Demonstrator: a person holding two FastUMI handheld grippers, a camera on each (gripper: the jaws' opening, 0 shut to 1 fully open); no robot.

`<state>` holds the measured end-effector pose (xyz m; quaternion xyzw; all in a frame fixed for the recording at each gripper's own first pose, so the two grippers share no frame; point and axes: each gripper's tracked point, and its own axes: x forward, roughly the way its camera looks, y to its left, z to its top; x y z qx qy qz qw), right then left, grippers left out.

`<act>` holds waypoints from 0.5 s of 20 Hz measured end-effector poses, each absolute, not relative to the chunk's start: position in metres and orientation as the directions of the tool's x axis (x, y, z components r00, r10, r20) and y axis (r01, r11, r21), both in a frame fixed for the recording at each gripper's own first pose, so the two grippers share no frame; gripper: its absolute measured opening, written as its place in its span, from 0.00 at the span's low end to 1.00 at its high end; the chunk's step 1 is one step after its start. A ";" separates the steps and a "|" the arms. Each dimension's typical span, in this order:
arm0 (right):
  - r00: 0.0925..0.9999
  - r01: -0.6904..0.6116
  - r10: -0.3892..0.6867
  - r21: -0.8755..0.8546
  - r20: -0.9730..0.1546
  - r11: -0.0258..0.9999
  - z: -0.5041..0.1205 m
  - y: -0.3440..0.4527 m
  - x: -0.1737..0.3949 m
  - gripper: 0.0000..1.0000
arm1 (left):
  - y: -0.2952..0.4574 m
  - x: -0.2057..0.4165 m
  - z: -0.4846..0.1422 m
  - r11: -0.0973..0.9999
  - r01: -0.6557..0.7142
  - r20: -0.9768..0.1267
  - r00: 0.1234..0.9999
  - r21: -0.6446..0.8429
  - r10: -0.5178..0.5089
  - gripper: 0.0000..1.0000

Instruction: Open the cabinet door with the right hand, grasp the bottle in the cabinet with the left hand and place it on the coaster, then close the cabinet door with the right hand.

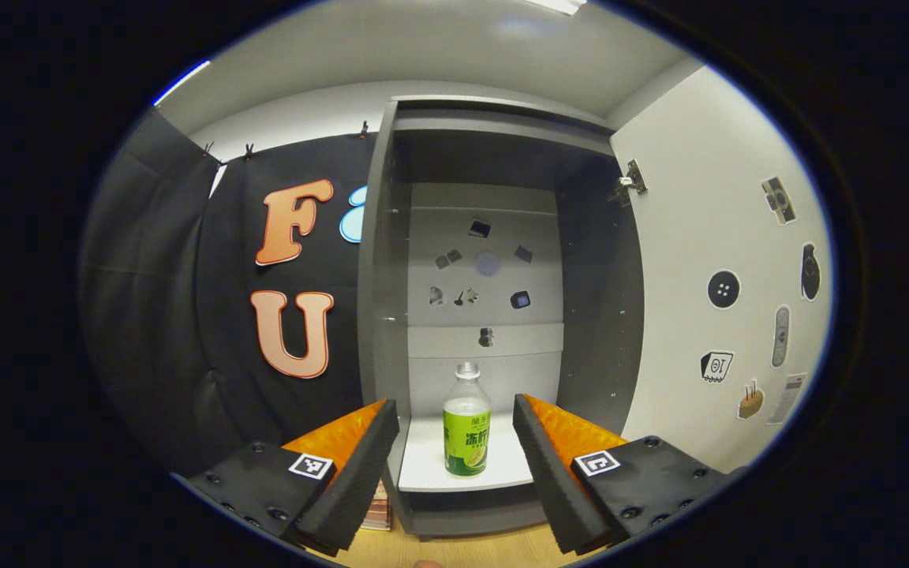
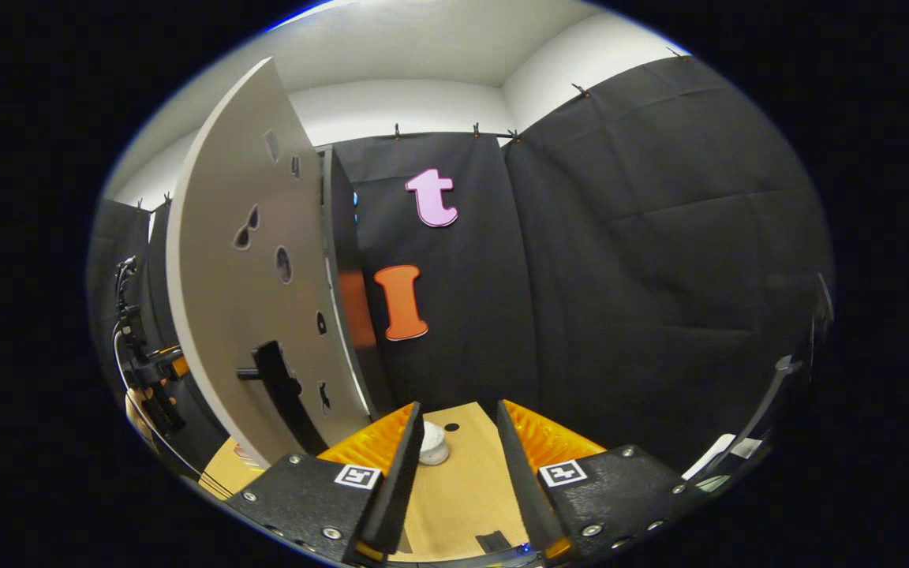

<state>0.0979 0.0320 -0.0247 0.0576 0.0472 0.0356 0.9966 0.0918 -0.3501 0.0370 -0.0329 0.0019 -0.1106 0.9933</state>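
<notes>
The cabinet [image 1: 379, 260] stands open straight ahead in the left gripper view. A clear bottle [image 1: 466, 430] with a green label stands upright on its white bottom shelf [image 1: 423, 465]. My left gripper [image 1: 454, 402] is open in front of the shelf; the bottle sits between its fingers but farther in, untouched. The door [image 1: 707, 315] is swung out to the right. In the right gripper view the door [image 2: 249, 300] shows its outer face with a black handle [image 2: 277, 379]. My right gripper [image 2: 458, 414] is open and empty beside it, over a small white round coaster [image 2: 432, 446].
A wooden table [image 2: 470, 489] carries the cabinet. Black cloth walls close the booth behind and to the right. A hand with the other gripper [image 2: 147, 379] shows past the door's edge. A thin stack [image 1: 379, 509] lies at the cabinet's left foot. A stand [image 2: 770, 394] rises at the far right.
</notes>
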 end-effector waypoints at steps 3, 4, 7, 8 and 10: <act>0.995 -0.032 0.043 0.112 -0.094 0.993 -0.027 0.023 0.102 0.82 | -0.369 0.114 0.032 0.971 0.230 0.009 0.973 -0.059 -0.230 0.95; 0.995 -0.026 0.037 0.113 -0.092 0.993 -0.026 0.021 0.102 0.84 | -0.371 0.123 0.031 0.973 0.226 0.013 0.974 -0.053 -0.226 0.94; 0.996 0.010 0.000 0.106 -0.087 0.994 -0.025 0.013 0.105 0.97 | -0.380 0.154 0.017 0.972 0.228 -0.005 0.974 -0.051 -0.228 0.94; 0.996 0.036 -0.028 0.092 -0.083 0.995 -0.025 0.009 0.104 0.99 | -0.384 0.163 0.012 0.970 0.238 -0.012 0.971 -0.058 -0.239 0.94; 0.995 0.076 -0.071 0.068 -0.073 0.995 -0.022 -0.003 0.105 0.99 | -0.391 0.178 -0.001 0.965 0.252 -0.032 0.967 -0.079 -0.255 0.94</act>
